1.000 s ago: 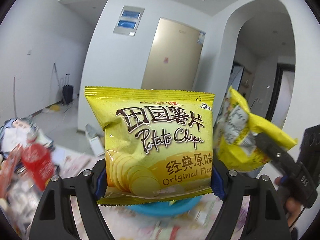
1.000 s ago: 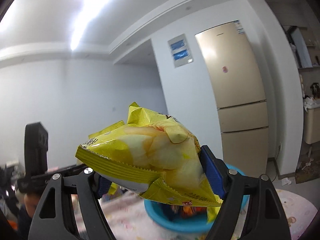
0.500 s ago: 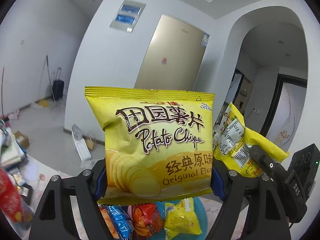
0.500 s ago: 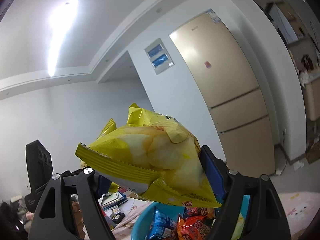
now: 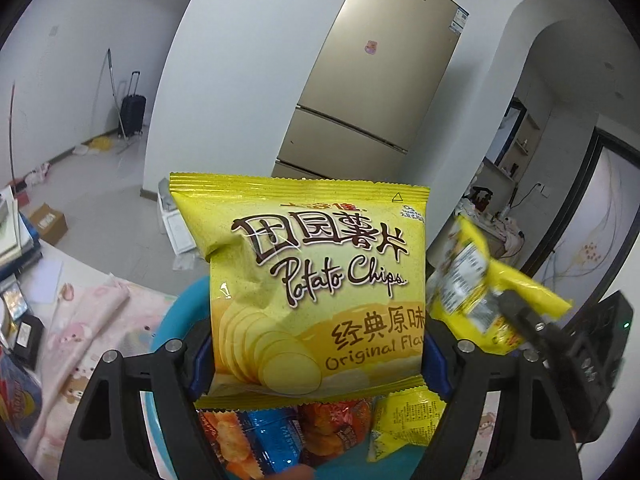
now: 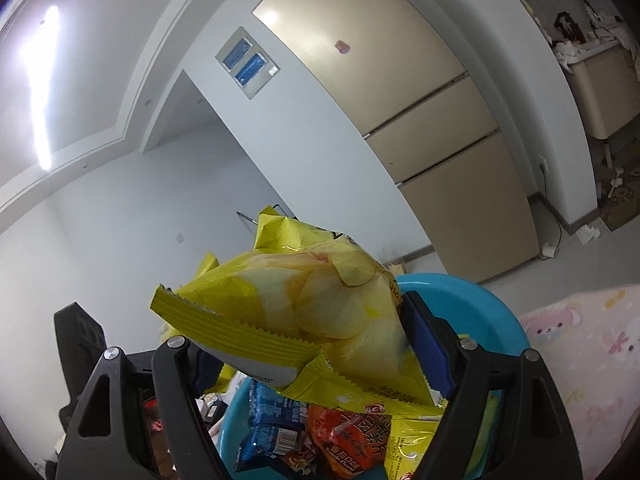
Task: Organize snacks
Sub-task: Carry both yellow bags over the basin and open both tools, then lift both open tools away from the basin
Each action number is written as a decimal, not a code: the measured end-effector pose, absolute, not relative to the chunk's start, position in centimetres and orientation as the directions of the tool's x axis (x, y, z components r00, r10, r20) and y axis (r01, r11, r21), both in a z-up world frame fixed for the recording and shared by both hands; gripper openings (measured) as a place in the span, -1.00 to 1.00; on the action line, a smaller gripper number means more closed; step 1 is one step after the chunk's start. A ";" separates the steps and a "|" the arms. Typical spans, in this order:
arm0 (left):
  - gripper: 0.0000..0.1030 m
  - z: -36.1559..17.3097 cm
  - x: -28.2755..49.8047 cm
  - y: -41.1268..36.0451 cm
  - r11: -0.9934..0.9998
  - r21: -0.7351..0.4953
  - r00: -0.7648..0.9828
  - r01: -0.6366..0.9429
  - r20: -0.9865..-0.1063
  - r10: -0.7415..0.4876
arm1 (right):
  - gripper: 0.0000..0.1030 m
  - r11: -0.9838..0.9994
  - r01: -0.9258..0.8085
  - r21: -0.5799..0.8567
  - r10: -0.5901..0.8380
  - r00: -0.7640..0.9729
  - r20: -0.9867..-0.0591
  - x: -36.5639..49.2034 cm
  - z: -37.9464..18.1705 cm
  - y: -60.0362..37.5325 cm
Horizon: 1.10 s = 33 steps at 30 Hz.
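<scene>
My left gripper [image 5: 316, 354] pinches a chip bag [image 5: 316, 280]. My right gripper [image 6: 320, 346] is opening around another bag [image 6: 304, 300]. Next, drop both into the basin [image 6: 472, 312] below.

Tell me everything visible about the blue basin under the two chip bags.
The blue basin is round, smooth and plastic-looking, with a thick rim. It stands upright on a pink cartoon-print cloth. Inside lie several snack packs: a blue one, a red-orange one and a yellow one. Much of it is hidden behind the held bags; nothing grips it.
</scene>
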<state>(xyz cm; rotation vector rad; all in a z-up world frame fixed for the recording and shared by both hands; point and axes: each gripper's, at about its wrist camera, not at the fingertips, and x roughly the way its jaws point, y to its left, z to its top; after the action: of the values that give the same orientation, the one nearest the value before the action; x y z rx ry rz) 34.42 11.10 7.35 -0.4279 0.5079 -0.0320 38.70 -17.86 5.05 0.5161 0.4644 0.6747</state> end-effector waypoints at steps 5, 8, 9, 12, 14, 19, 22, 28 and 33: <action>0.89 7.3 36.0 11.6 0.929 -0.353 0.858 -0.111 -0.506 -0.090 | 0.96 0.711 -0.434 0.554 0.646 0.715 -0.269 38.5 4.5 -17.8; 1.00 7.6 36.0 10.9 0.944 -0.302 0.871 -0.132 -0.490 -0.035 | 1.00 0.711 -0.447 0.544 0.649 0.715 -0.260 38.2 5.0 -17.8; 1.00 7.7 36.0 10.8 0.948 -0.288 0.874 -0.133 -0.485 -0.025 | 1.00 0.716 -0.450 0.534 0.646 0.718 -0.260 38.2 5.2 -17.7; 1.00 7.8 35.7 10.3 0.953 -0.266 0.872 -0.145 -0.489 -0.004 | 1.00 0.744 -0.459 0.486 0.623 0.739 -0.256 37.3 6.1 -17.2; 1.00 8.1 35.4 10.1 0.954 -0.261 0.875 -0.150 -0.483 0.005 | 1.00 0.758 -0.468 0.455 0.614 0.748 -0.253 36.8 6.6 -16.9; 1.00 8.9 34.0 9.9 0.959 -0.251 0.888 -0.134 -0.460 0.004 | 1.00 0.768 -0.491 0.411 0.611 0.755 -0.240 35.9 7.7 -16.4; 1.00 9.8 32.5 9.5 0.962 -0.250 0.901 -0.112 -0.433 -0.008 | 1.00 0.776 -0.501 0.384 0.606 0.760 -0.234 35.2 8.6 -16.4; 1.00 12.6 29.8 8.7 0.965 -0.250 0.931 -0.073 -0.364 -0.023 | 1.00 0.797 -0.520 0.306 0.586 0.789 -0.185 32.9 11.0 -16.9; 1.00 15.0 27.2 8.0 0.970 -0.237 0.954 -0.052 -0.299 -0.022 | 1.00 0.798 -0.537 0.274 0.583 0.803 -0.124 30.6 13.4 -17.8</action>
<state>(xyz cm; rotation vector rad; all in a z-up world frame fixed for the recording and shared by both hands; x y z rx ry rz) 27.23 7.97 15.03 -0.2452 0.3052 0.0154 30.59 -17.75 13.37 0.2310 0.2069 0.6052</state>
